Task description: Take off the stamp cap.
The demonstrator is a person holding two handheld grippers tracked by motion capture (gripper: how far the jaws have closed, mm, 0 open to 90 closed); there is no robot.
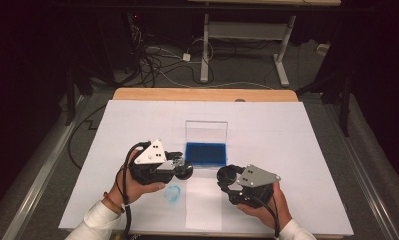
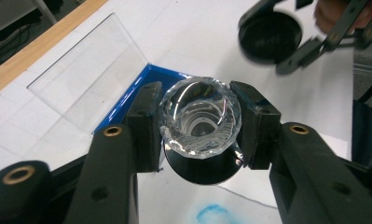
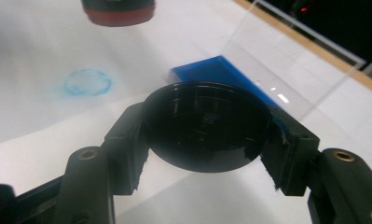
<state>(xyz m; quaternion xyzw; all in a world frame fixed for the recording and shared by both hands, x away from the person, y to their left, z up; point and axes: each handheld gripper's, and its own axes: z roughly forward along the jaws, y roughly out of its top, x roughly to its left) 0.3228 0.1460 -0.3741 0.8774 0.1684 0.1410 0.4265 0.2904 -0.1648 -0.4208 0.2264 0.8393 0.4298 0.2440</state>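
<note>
My left gripper (image 2: 200, 128) is shut on a clear faceted glass piece (image 2: 200, 116) that sits on a round black base (image 2: 202, 171). In the high view this gripper (image 1: 181, 169) hovers just left of the blue tray (image 1: 205, 153). My right gripper (image 3: 207, 140) is shut on a round black cap (image 3: 207, 123), held by its rim. That gripper (image 1: 226, 176) is in front of the tray's right corner, and the cap (image 2: 270, 35) faces the left gripper. The two held pieces are apart.
The blue tray (image 3: 216, 70) has a clear lid (image 1: 206, 131) standing upright at its back edge. A faint blue ring mark (image 1: 172, 193) stains the white table cover (image 1: 287, 150) near the front. Cables and desk legs lie on the floor beyond.
</note>
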